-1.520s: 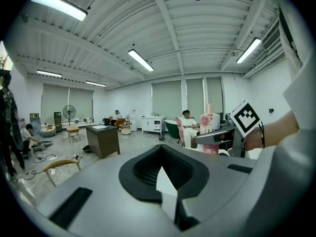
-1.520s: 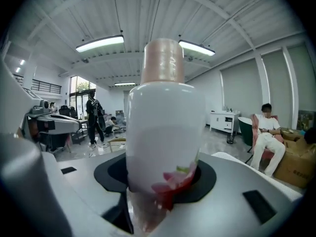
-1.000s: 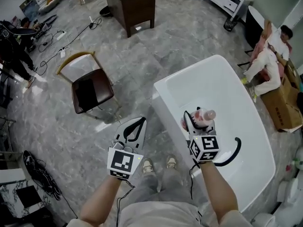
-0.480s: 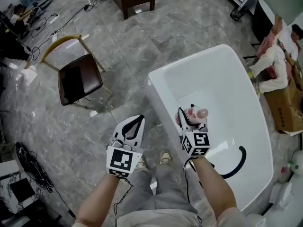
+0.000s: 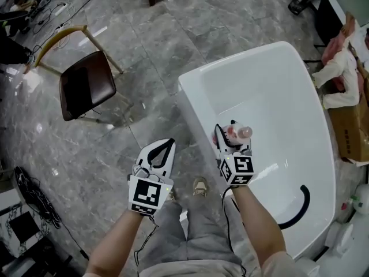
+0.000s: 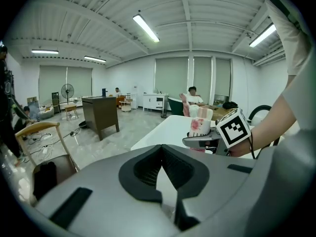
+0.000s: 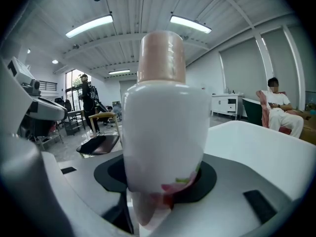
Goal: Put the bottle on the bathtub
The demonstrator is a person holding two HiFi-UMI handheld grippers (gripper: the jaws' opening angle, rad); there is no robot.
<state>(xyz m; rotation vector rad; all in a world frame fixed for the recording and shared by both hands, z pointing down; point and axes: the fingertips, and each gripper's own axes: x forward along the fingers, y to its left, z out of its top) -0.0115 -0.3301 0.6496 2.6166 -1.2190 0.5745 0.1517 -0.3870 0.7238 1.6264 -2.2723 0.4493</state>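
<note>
Over the near left part of a white bathtub (image 5: 193,91), the right gripper (image 5: 229,136) holds the bottle (image 5: 237,133).
The grey marble floor (image 5: 144,45) fills most of the head view, and the bathtub runs down the right half of it. A brown chair (image 5: 86,90) with a pale curved back stands well apart to the tub's left. 1 black curved hose (image 5: 300,209) lies inside the tub near the person's end. The left gripper (image 5: 168,142) hovers over the floor just beside the tub's outer wall, its 2 fingers closed tip to tip on nothing. The right gripper's fingers clamp the bottle's lower body. The bottle is white with a pink cap and pink print near its base, and it is in the air above the tub's inside, close to the left wall.
</note>
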